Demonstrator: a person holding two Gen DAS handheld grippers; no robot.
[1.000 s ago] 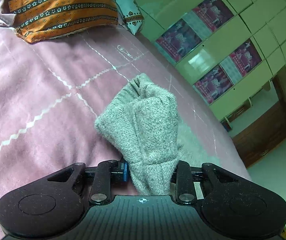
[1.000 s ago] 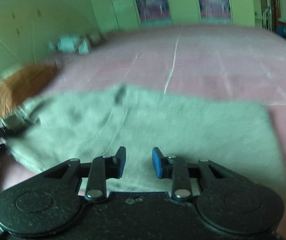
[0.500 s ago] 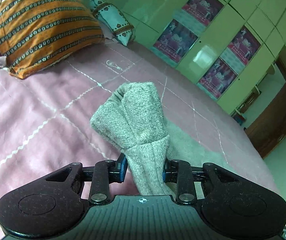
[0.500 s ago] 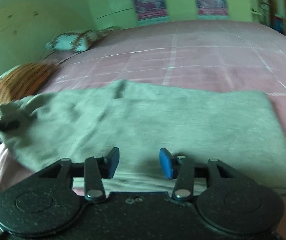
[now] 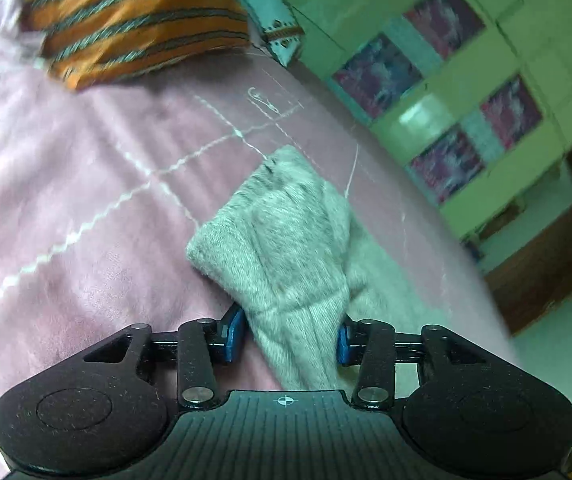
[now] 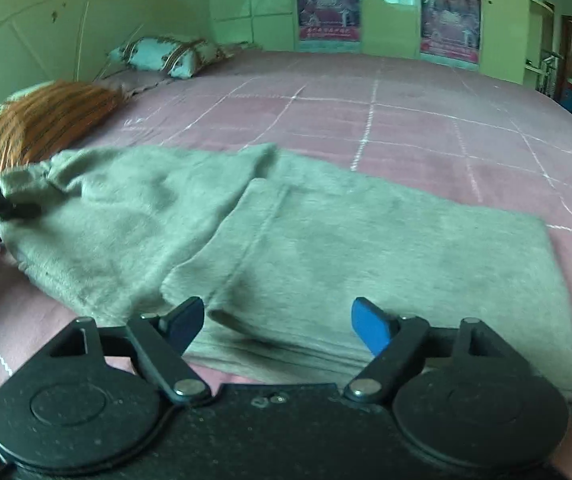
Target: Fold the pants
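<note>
The grey pants [image 6: 326,248] lie folded across the pink bed [image 6: 426,120], along its near edge, with one end bunched up toward the orange striped pillow [image 6: 42,120]. That bunched end runs between the jaws of the left gripper [image 5: 290,338]; they have just been opening, and the left blue pad seems to stand just clear of the cloth, though blur hides whether the right one still touches. The right gripper [image 6: 278,320] hangs over the flat near part of the pants, its jaws having just spread wide, with nothing gripped. A light patterned pillow [image 6: 158,56] sits near the bed's far corner.
</note>
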